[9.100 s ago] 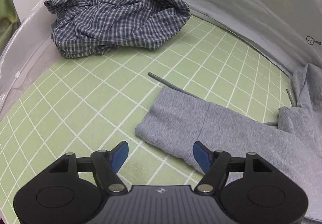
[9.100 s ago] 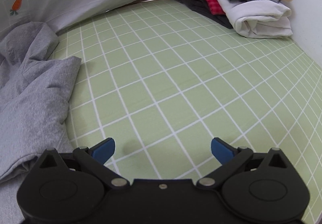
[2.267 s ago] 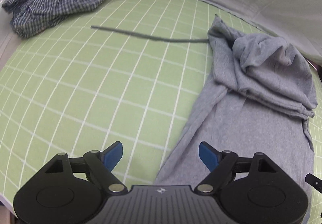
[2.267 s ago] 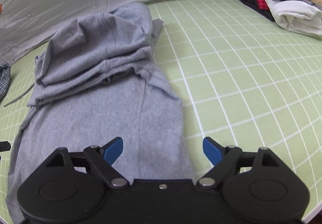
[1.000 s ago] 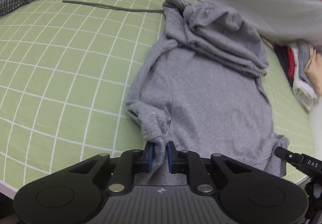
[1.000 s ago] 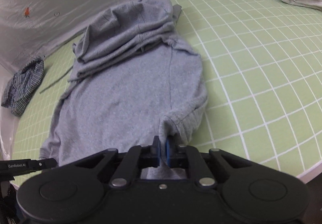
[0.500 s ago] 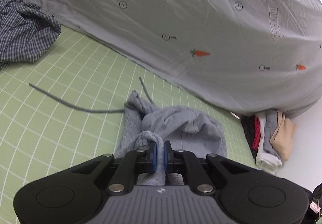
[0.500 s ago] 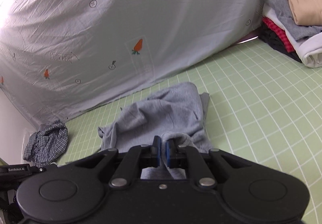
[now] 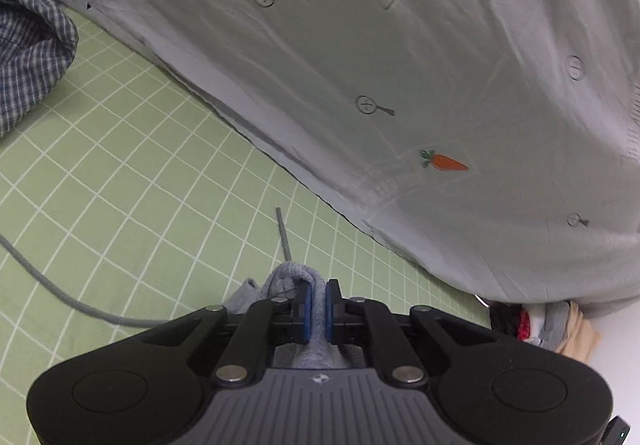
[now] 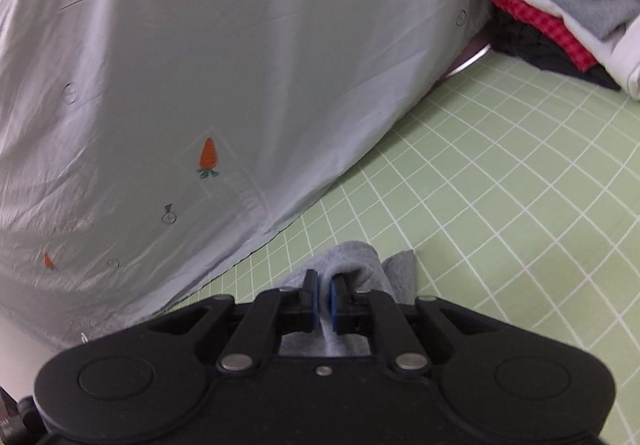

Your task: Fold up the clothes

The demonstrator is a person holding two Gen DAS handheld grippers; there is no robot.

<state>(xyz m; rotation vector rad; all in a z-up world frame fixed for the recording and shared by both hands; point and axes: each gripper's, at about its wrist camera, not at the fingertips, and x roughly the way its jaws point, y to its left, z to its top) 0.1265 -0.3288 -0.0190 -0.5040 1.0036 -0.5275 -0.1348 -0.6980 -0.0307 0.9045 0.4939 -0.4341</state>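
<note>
A fold of the grey hoodie (image 9: 294,277) bulges up between the blue pads of my left gripper (image 9: 316,307), which is shut on it. In the right wrist view the same grey hoodie (image 10: 354,257) is pinched by my right gripper (image 10: 324,303), also shut. Most of the garment lies hidden under both gripper bodies. Its grey drawstring (image 9: 48,285) trails left over the green grid mat (image 9: 120,181), and a second cord end (image 9: 283,229) points toward the back sheet.
A grey sheet with carrot prints (image 9: 400,85) hangs as a back wall close ahead. A crumpled blue checked shirt (image 9: 28,53) lies at far left. A stack of folded clothes (image 10: 560,1) sits at the mat's far right corner, also seen as a folded stack (image 9: 548,325).
Both grippers, still shut on the hoodie's edge, have carried it forward toward the back sheet. The sheet now fills more of each view and less of the hoodie shows.
</note>
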